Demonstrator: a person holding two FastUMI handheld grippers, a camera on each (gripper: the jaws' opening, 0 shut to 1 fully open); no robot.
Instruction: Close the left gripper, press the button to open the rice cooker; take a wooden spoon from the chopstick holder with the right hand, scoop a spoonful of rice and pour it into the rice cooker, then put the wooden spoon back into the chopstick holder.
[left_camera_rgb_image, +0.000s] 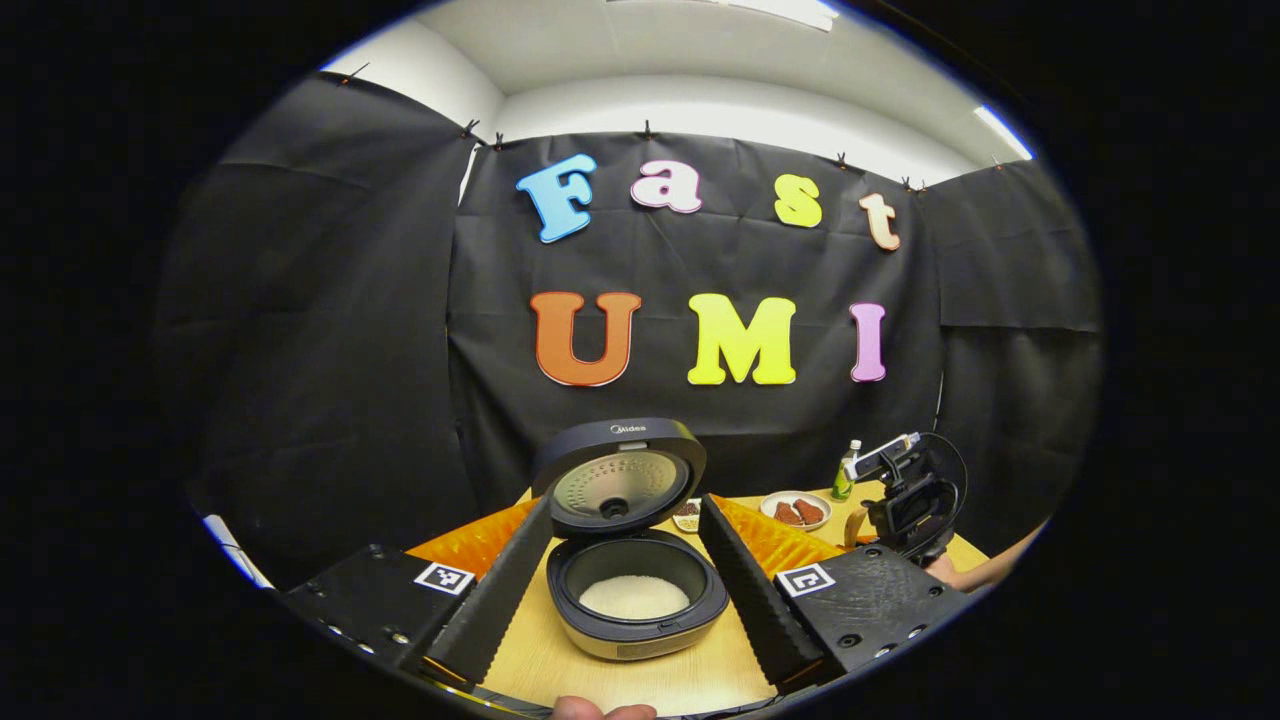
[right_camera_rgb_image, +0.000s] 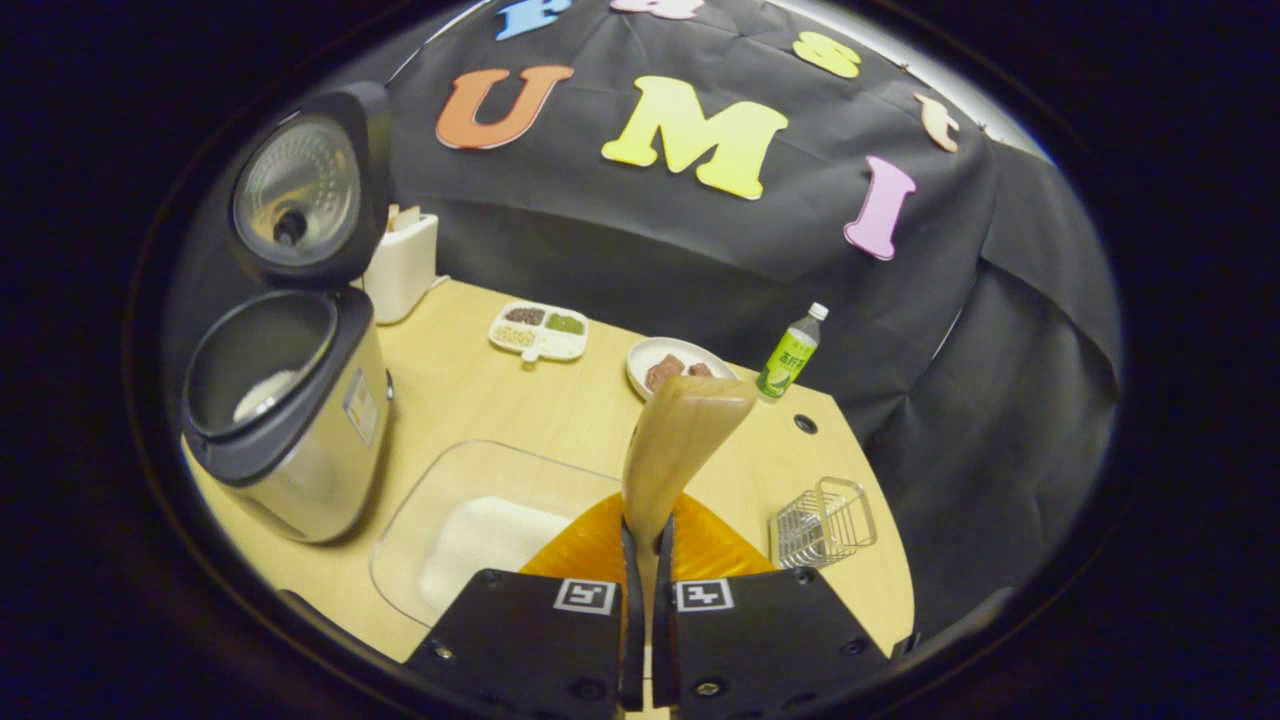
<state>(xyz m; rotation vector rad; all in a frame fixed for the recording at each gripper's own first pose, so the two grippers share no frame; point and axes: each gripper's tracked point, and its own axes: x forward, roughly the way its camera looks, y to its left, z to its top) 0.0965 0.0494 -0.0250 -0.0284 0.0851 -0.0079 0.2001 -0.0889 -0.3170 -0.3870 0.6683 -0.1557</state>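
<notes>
In the left gripper view my left gripper (left_camera_rgb_image: 625, 508) is open wide, its two black fingers (left_camera_rgb_image: 495, 600) standing either side of the rice cooker (left_camera_rgb_image: 640, 625). The cooker's lid (left_camera_rgb_image: 617, 478) is up and white rice (left_camera_rgb_image: 634, 597) lies in its pot. My right gripper (right_camera_rgb_image: 647, 535) is shut on the handle of the wooden spoon (right_camera_rgb_image: 685, 425), whose bowl points up and away above the table. The rice cooker (right_camera_rgb_image: 300, 440) stands to its left, lid (right_camera_rgb_image: 298, 190) raised. A glass dish of rice (right_camera_rgb_image: 480, 535) lies just ahead. The white chopstick holder (right_camera_rgb_image: 402, 265) stands behind the cooker.
On the wooden table (right_camera_rgb_image: 500, 400) stand a divided snack dish (right_camera_rgb_image: 538, 331), a plate of brown pieces (right_camera_rgb_image: 668, 367), a green bottle (right_camera_rgb_image: 790, 355) and a wire basket (right_camera_rgb_image: 825, 520). The right gripper (left_camera_rgb_image: 905, 500) and a forearm (left_camera_rgb_image: 985, 570) are at the right in the left gripper view.
</notes>
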